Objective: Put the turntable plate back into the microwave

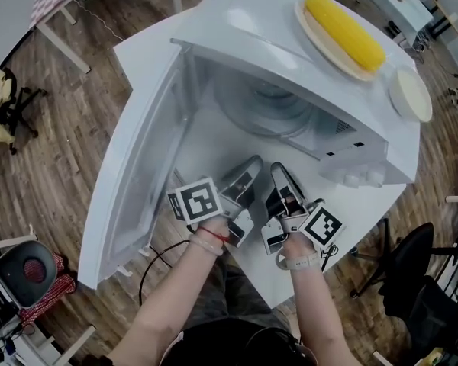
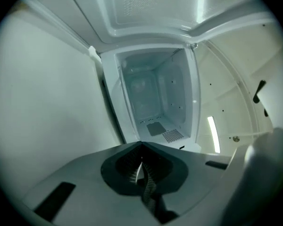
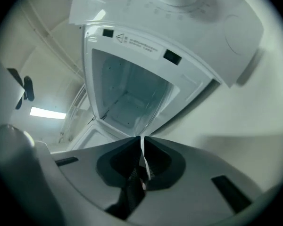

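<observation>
Glass turntable plate (image 1: 266, 107) looks like it's already sitting inside the microwave (image 1: 237, 21), door (image 1: 141, 166) swung wide open. Over by the bench's (image 1: 145, 44) near edge, the left gripper (image 1: 248, 168) and right gripper (image 1: 279, 172) both have their fingers pinched shut on nothing. Guessing only the door's left to close.
</observation>
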`<state>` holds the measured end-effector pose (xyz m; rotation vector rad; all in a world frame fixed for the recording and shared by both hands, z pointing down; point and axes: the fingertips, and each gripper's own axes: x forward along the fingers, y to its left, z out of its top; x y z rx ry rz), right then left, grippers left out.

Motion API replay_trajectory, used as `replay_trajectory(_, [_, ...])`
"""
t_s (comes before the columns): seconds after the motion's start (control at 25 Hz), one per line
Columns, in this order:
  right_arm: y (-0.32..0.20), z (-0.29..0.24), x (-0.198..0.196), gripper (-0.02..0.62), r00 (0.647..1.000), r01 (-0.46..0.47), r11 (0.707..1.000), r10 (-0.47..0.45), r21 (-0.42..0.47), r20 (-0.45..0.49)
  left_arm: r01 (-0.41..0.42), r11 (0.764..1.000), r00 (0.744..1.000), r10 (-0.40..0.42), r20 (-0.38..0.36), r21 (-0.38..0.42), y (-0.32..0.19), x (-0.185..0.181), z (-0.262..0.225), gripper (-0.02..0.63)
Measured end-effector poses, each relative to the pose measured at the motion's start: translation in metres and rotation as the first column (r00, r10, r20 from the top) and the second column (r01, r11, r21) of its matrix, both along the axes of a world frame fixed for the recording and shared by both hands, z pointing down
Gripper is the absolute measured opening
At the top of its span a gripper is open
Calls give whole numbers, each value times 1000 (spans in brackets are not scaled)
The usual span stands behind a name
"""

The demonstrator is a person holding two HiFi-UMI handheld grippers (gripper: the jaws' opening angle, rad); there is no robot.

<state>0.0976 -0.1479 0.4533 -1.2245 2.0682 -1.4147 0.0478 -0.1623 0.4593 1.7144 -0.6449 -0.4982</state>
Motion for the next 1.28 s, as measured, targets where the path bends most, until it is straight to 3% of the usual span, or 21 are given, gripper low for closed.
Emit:
replay_trajectory(0.12, [11,-1,-4,41,985,65,997,-57,47,-162,-4,999,997,0,77,51,10,-2,-4,12])
replay_trajectory(0.2, [17,-3,-7,41,961,106,991,-81,82,-266,-20,994,985,0,174,110,16,-3,-7,12])
replay_trajectory(0.36, [32,-16,-9,40,901,181,969,-94,169,-424,-82,970,921,-13,388,228,29,-2,-10,12])
replay_trajectory(0.52, [45,-28,-9,40,847,226,948,-78,224,-526,-120,946,867,-47,496,300,39,-3,-20,12])
replay_trajectory(0.72, [59,-40,-10,40,814,249,934,-59,256,-578,-131,926,817,-101,568,354,50,-10,-32,12])
replay_trajectory(1.28, [106,-53,-13,37,781,309,913,-84,266,-619,-150,915,762,-135,633,375,102,-21,-42,12])
